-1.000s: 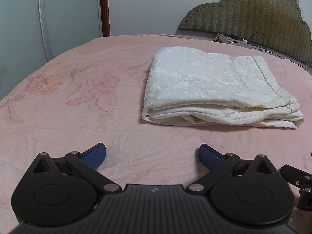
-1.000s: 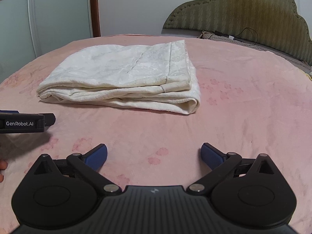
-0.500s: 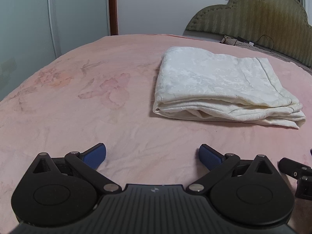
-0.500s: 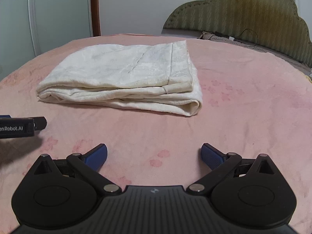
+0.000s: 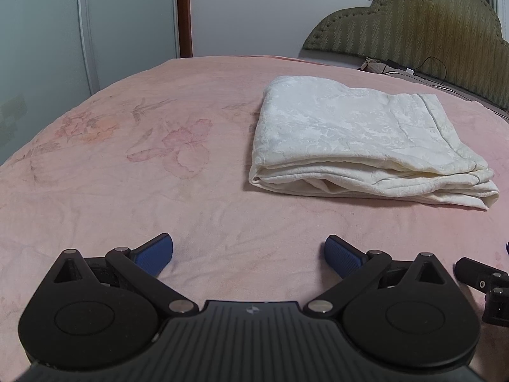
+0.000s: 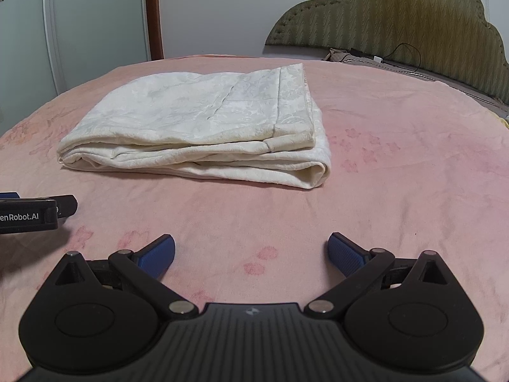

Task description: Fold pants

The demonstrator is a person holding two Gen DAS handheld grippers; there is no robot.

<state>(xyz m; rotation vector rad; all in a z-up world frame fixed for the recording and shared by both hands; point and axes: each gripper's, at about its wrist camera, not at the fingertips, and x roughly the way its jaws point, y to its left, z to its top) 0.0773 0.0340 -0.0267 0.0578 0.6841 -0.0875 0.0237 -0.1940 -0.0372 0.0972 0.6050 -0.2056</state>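
Surface: pink floral bedspread (image 5: 133,191)
Pants: white pants (image 5: 356,137), folded flat
Left gripper (image 5: 248,252): jaws apart, empty
Right gripper (image 6: 251,254): jaws apart, empty

Soft, even indoor light is seen across a pink blanket (image 5: 133,191), with no glare recorded. A thin shadow is cast under the near edge of the folded cream pants (image 5: 359,146), toward 6 o'clock. In the right wrist view a darker shadow is thrown on the blanket (image 6: 397,191) at 8 o'clock. Strong fisheye bending is shown at the frame edges, where the wardrobe door (image 5: 41,47) is curved and corners are vignetted black. Focus is held sharp throughout; colours are muted and slightly cool.
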